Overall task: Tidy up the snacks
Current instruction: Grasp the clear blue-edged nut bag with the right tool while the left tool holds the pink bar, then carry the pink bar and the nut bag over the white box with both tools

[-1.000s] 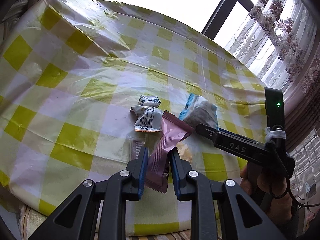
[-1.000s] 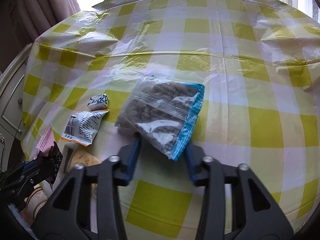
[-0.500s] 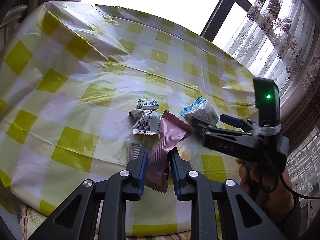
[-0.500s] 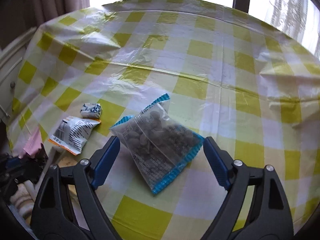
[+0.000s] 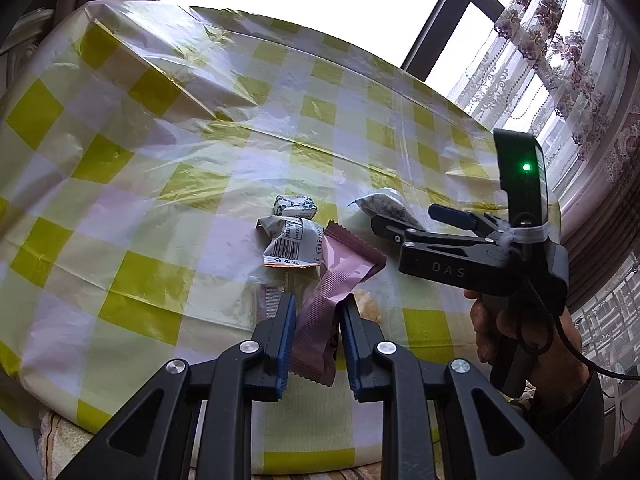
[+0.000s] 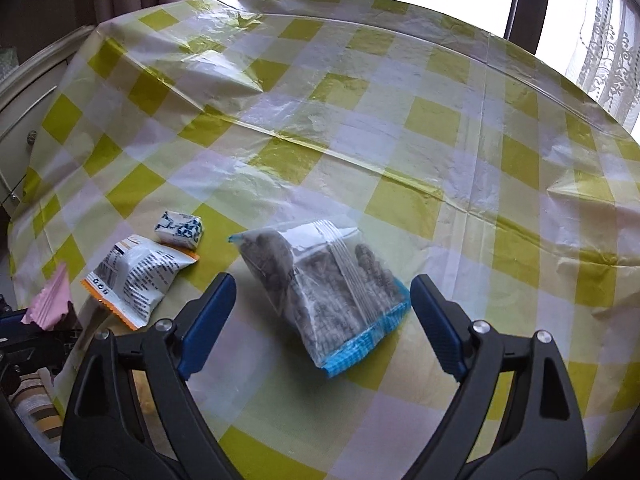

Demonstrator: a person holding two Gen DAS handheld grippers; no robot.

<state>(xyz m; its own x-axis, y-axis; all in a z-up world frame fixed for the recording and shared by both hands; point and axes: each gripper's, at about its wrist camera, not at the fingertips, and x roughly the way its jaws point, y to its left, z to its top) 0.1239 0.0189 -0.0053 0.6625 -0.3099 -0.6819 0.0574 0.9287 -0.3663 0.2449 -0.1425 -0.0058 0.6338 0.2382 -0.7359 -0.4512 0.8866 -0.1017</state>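
My left gripper (image 5: 318,308) is shut on a pink wafer packet (image 5: 334,292) and holds it above the table's near edge. My right gripper (image 6: 322,292) is open, raised a little above and behind a clear bag of dark snacks with blue edges (image 6: 320,280) that lies on the table; the bag also shows in the left wrist view (image 5: 386,206). A white and orange packet (image 6: 138,276) and a small white and blue wrapped sweet (image 6: 179,229) lie to the left of the bag. The right gripper shows in the left wrist view (image 5: 416,220).
The round table has a yellow and white checked plastic cloth (image 6: 400,128) with raised creases. A cream cabinet (image 6: 28,112) stands to the left. A window with lace curtains (image 5: 560,60) is behind the table.
My right gripper opened, let go of the clear snack bag and pulled back and up from it. The left gripper stays shut on the pink packet.
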